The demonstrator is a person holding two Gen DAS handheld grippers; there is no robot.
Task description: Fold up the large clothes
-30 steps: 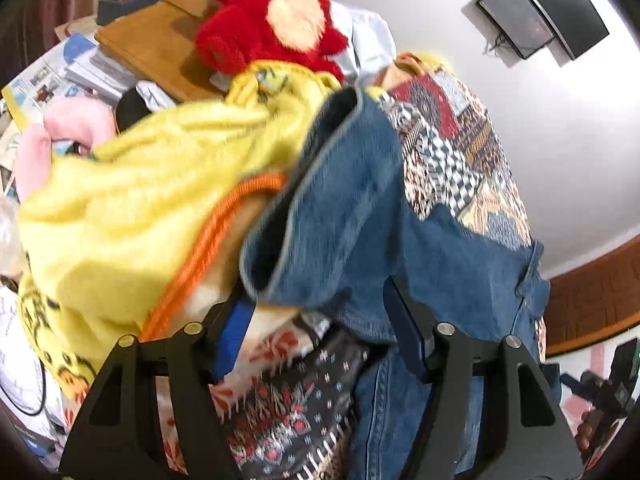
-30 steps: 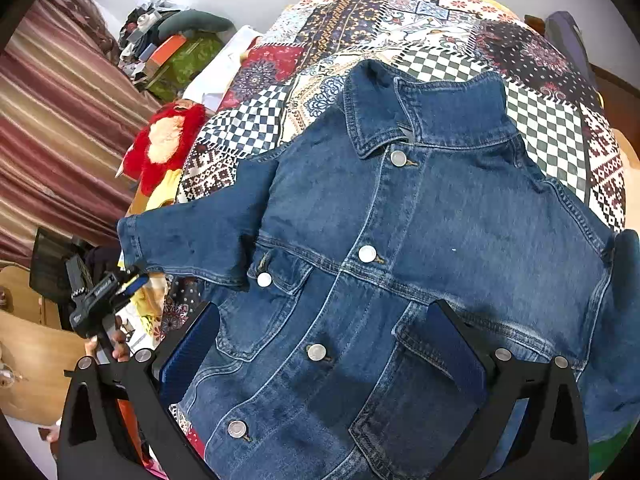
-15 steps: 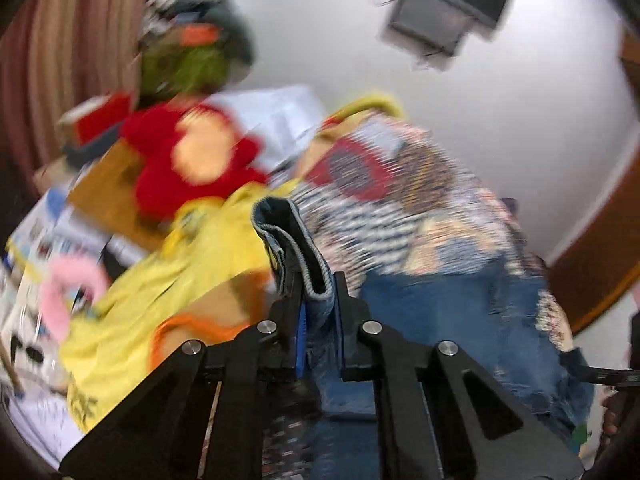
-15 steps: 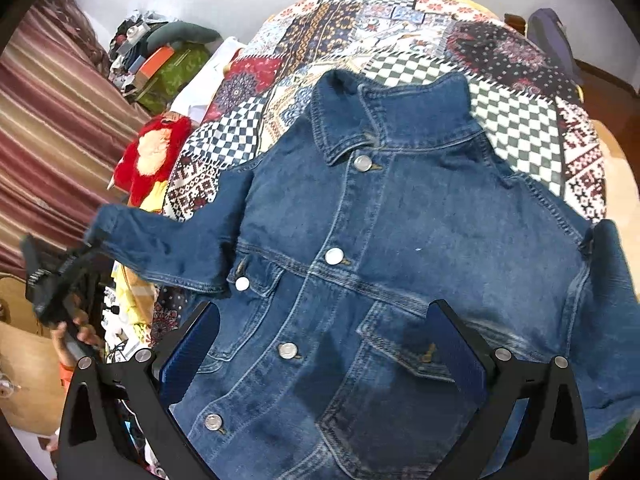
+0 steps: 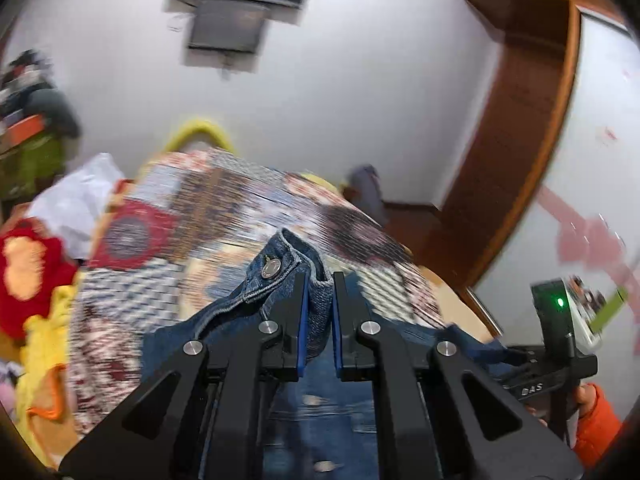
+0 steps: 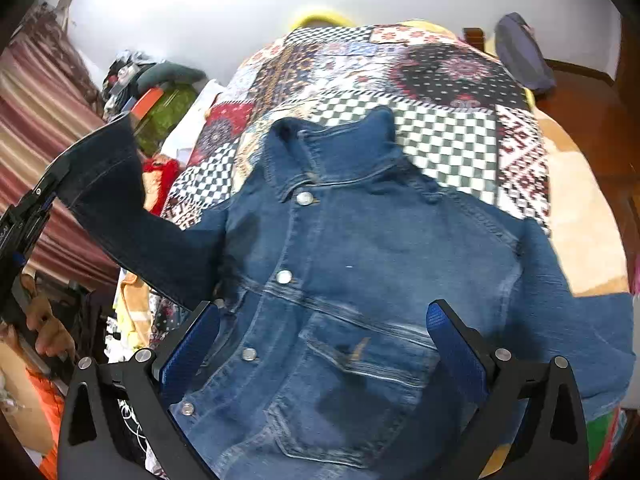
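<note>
A blue denim jacket (image 6: 360, 264) lies front up, buttoned, on a patchwork quilt (image 6: 440, 136). My left gripper (image 5: 319, 320) is shut on the cuff of the jacket's sleeve (image 5: 280, 276) and holds it raised above the quilt; the lifted sleeve (image 6: 120, 200) and that gripper (image 6: 24, 216) show at the left of the right wrist view. My right gripper (image 6: 324, 340) is open and empty, hovering over the jacket's chest pocket (image 6: 360, 356). The other sleeve (image 6: 592, 320) hangs toward the right edge.
A red plush toy (image 5: 28, 272) and yellow cloth (image 5: 44, 340) lie left of the quilt. Piled clothes and boxes (image 6: 152, 92) sit at the back left by a striped curtain (image 6: 36, 120). A wooden door frame (image 5: 520, 140) stands at the right.
My left gripper closed on the sleeve cuff, then lifted it up and swung it toward the jacket body. My right gripper shifted slightly lower over the jacket, still open.
</note>
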